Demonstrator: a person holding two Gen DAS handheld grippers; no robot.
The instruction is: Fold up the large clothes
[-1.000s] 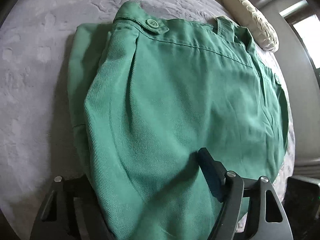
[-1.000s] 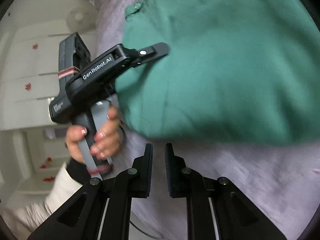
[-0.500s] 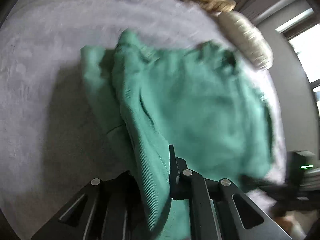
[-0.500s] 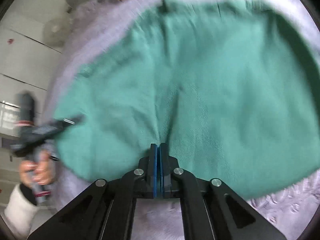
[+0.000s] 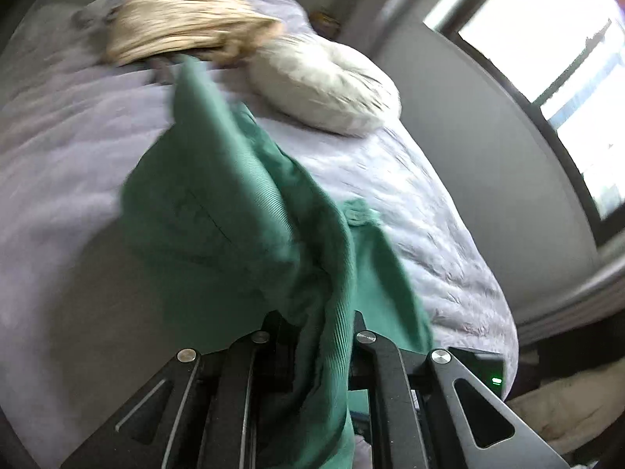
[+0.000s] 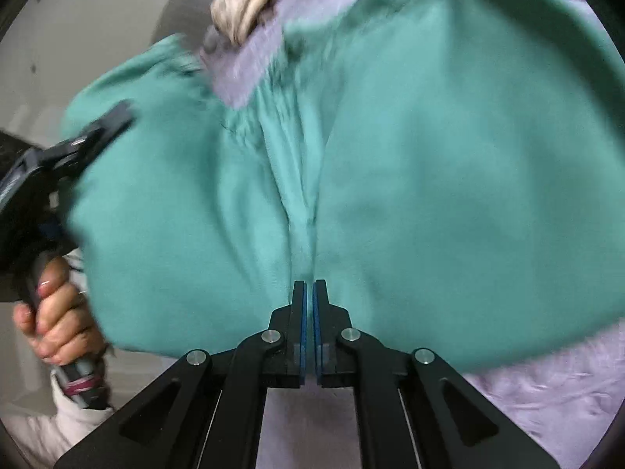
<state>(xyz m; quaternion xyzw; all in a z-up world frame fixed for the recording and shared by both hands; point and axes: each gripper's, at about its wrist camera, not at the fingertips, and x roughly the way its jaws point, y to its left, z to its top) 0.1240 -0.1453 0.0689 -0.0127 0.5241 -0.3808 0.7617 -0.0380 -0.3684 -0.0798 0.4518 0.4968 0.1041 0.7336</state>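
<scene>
both grippers pinching green garment (image 6: 429,164), no legible writing

green garment (image 5: 242,211) | bunched, part-lifted | over lilac bedspread (image 5: 58,148)

- Pinched between the left gripper's (image 5: 316,336) fingers: an edge of the garment (image 5: 234,215), raised ahead of the tool over the bedspread (image 5: 410,179).
- Farther ahead, right of the raised fold: a pillow (image 5: 324,90) on the bedspread (a second cushion (image 5: 175,19) behind it, to the left).
- Clamped in the right gripper (image 6: 309,293): the garment's near edge, cloth spreading ahead to both sides.
- At that tool's left: the left gripper, on the same cloth.
</scene>
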